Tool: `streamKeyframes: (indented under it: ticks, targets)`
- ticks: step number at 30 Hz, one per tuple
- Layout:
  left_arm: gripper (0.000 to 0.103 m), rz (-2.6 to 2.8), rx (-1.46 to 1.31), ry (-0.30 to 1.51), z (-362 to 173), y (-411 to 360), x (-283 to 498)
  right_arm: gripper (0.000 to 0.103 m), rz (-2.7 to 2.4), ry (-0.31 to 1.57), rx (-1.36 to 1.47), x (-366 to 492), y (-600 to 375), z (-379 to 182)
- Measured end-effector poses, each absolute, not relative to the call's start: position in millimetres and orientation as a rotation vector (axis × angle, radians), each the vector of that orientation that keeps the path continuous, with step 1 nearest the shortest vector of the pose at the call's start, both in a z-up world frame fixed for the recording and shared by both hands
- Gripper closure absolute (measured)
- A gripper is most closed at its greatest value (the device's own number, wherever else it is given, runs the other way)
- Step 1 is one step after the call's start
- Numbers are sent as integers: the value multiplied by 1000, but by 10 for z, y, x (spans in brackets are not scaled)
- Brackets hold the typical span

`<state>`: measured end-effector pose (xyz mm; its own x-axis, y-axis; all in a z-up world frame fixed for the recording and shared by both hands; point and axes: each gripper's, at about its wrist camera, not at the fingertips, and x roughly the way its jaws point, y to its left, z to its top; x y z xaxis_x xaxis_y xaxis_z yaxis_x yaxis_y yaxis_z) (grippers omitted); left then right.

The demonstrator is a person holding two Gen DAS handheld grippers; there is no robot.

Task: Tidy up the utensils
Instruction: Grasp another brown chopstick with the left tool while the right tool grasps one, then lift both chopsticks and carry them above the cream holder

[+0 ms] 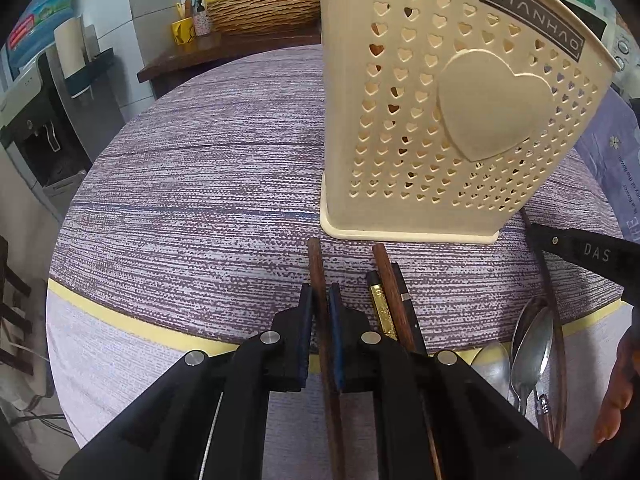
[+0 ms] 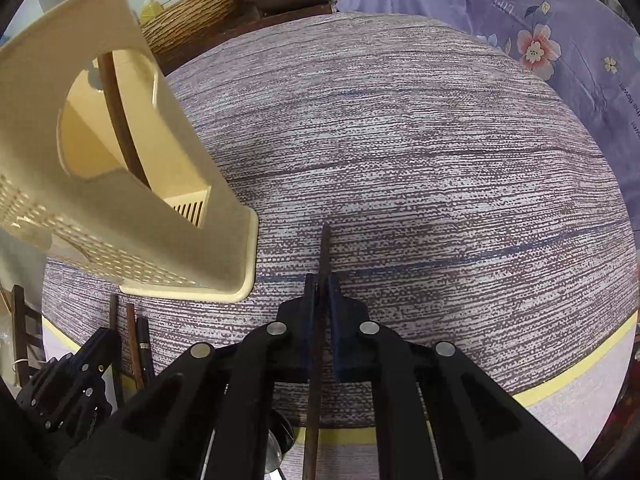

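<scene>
A cream utensil holder (image 1: 448,120) with heart-shaped holes stands on the purple striped tablecloth; in the right wrist view (image 2: 132,184) one brown chopstick (image 2: 116,108) leans inside it. My left gripper (image 1: 320,300) is shut on a brown wooden chopstick (image 1: 316,264) just in front of the holder's base. My right gripper (image 2: 320,292) is shut on another dark brown chopstick (image 2: 325,248) to the right of the holder. More chopsticks (image 1: 390,292), one with a gold band, lie between the grippers. Metal spoons (image 1: 532,352) lie at the table's front edge.
The round table (image 2: 440,160) has a yellow band near its front edge. A woven basket (image 1: 264,10) and yellow cups stand on a dark shelf behind it. A floral blue cloth (image 2: 520,20) lies at the far right. A water dispenser (image 1: 36,120) stands at the left.
</scene>
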<state>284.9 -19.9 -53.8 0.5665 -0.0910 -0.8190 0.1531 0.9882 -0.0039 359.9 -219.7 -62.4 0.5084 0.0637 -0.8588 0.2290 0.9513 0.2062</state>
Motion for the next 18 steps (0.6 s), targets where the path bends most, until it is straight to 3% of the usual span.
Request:
streamKeyframes:
  ticks: [18]
  targets:
    - [95, -164, -34, 893, -311, 14, 2873, 97, 51, 786, 288, 3151, -2345, -90]
